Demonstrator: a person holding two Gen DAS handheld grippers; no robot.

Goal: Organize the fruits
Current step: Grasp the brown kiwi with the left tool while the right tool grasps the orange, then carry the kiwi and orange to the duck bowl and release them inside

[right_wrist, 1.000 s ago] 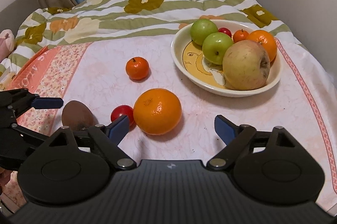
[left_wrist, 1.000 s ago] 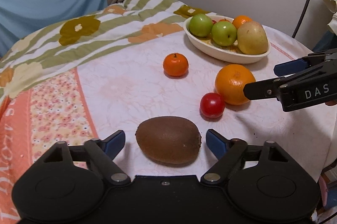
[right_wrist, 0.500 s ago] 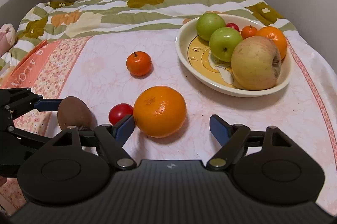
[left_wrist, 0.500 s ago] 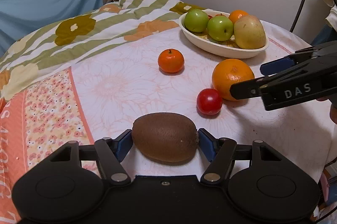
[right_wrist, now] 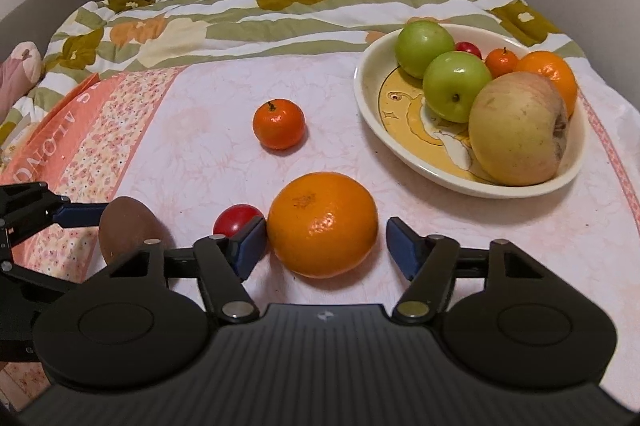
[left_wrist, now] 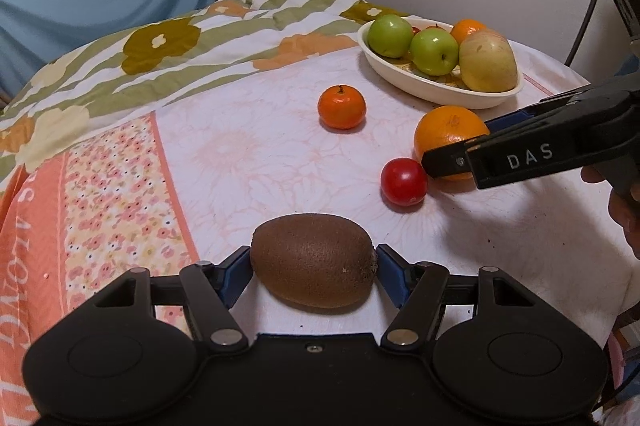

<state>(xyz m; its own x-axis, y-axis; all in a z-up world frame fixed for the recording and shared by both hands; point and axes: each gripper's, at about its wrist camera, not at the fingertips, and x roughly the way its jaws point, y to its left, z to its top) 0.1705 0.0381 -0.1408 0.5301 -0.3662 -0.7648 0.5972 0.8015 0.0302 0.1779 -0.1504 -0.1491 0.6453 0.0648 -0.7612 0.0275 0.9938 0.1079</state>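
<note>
My left gripper (left_wrist: 314,272) is shut on a brown kiwi (left_wrist: 314,260), held just above the cloth; the kiwi also shows in the right wrist view (right_wrist: 128,226). My right gripper (right_wrist: 326,246) is open around a large orange (right_wrist: 322,224), with the left pad close to it and the right pad apart. The orange (left_wrist: 450,134) and the right gripper (left_wrist: 480,146) show in the left wrist view. A small red fruit (right_wrist: 236,220) lies left of the orange. A mandarin (right_wrist: 279,124) lies farther back. A white bowl (right_wrist: 372,98) at the right holds two green apples, a yellow apple, an orange and small fruits.
The fruits lie on a pale floral cloth (right_wrist: 192,154) over a round table. A striped flowered blanket (right_wrist: 280,2) lies behind it. A wall stands to the right and curtains at the back. The table edge drops off at the right (left_wrist: 580,82).
My left gripper closed on the kiwi and lifted it slightly. My right gripper moved forward around the large orange and its jaws narrowed.
</note>
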